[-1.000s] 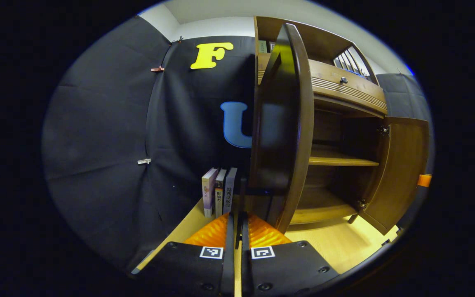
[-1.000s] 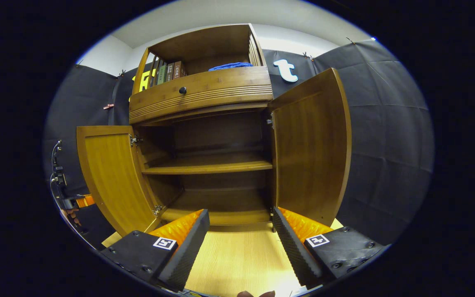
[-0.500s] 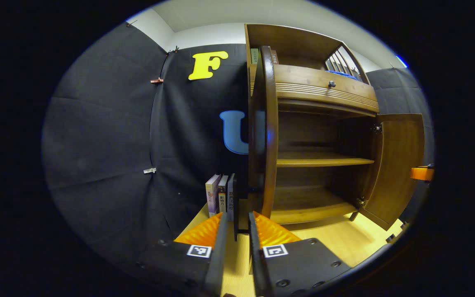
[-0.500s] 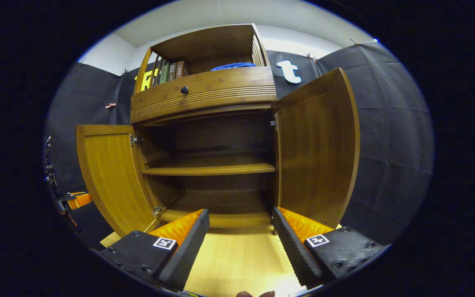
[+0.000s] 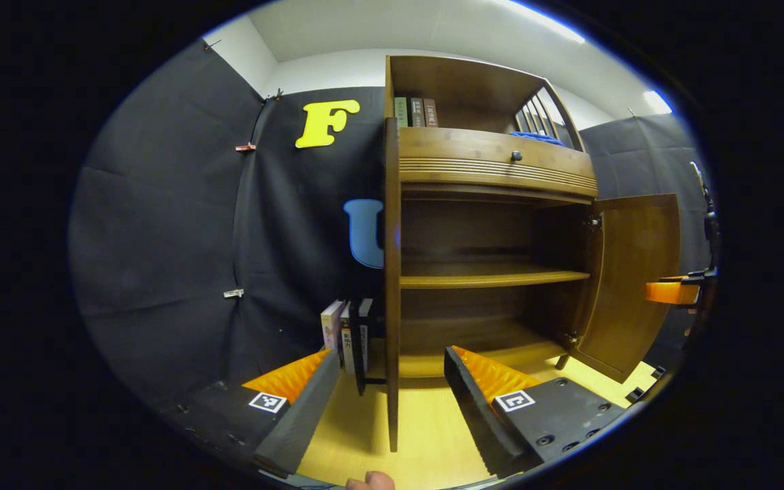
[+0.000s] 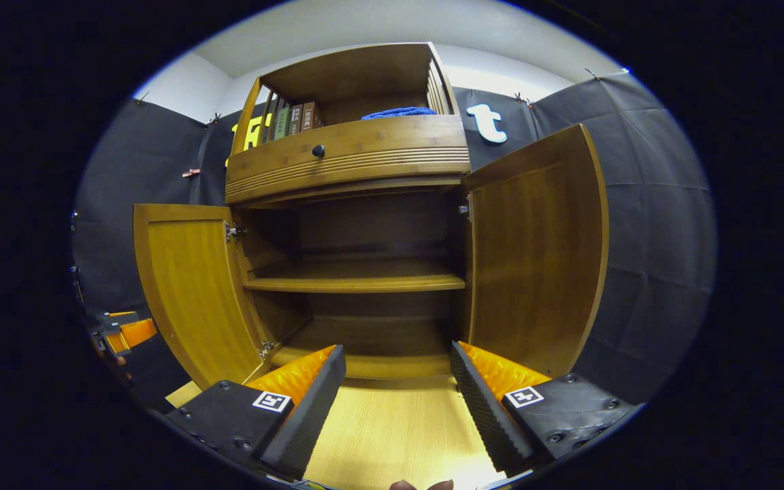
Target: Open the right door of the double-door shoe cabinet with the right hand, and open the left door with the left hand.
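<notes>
1. Both of our grippers stood apart and held nothing: the left gripper (image 5: 385,401) had its fingers either side of the left door (image 5: 390,286) edge without touching it, and the right gripper (image 6: 399,401) was spread before the cabinet (image 6: 348,153).
2. We judged the doors done: the left door stood edge-on to our left view, swung wide, and the right door (image 6: 535,252) hung open too, so the shelf (image 6: 358,280) lay bare.
3. Around it we saw books (image 5: 346,340) beside the cabinet, a knob (image 6: 318,150) on the drawer, and a blue cloth (image 6: 399,112) on top. Nothing blocked either door.
</notes>
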Motion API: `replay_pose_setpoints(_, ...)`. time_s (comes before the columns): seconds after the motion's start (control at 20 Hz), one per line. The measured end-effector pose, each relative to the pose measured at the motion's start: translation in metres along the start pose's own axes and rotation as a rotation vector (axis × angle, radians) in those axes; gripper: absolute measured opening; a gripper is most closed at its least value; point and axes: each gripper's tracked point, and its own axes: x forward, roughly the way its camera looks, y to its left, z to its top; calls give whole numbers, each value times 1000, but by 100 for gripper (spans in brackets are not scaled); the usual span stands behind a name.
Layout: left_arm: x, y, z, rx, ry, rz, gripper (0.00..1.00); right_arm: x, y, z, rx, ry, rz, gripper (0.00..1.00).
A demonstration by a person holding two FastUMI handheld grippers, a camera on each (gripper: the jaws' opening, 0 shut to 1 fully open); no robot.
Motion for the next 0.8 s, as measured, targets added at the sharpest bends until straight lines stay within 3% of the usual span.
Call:
replay_pose_setpoints(0.15,-1,-19,6,-11,-10,-34,95,-4,0,2,-7,-8,1,92)
replay_pose_setpoints(0.25,-1,-30,13,-3,-22,-48,94,-6,-2,5,-11,-14,-2,100)
replay_pose_setpoints(0.35,1,-39,18,7,-30,-61,95,-7,-1,8,-6,-17,0,100)
replay_pose_setpoints(0.45,3,-49,22,4,-36,-74,95,-8,0,12,-7,-28,0,92)
replay_pose_setpoints(0.5,4,-54,24,0,-39,-82,95,-8,1,13,-8,-33,1,92)
replay_pose_setpoints(0.55,4,-58,26,-2,-42,-87,95,-9,3,14,-7,-37,3,98)
replay_pose_setpoints(0.8,8,-77,35,4,-51,-109,96,-12,10,19,-18,-51,13,100)
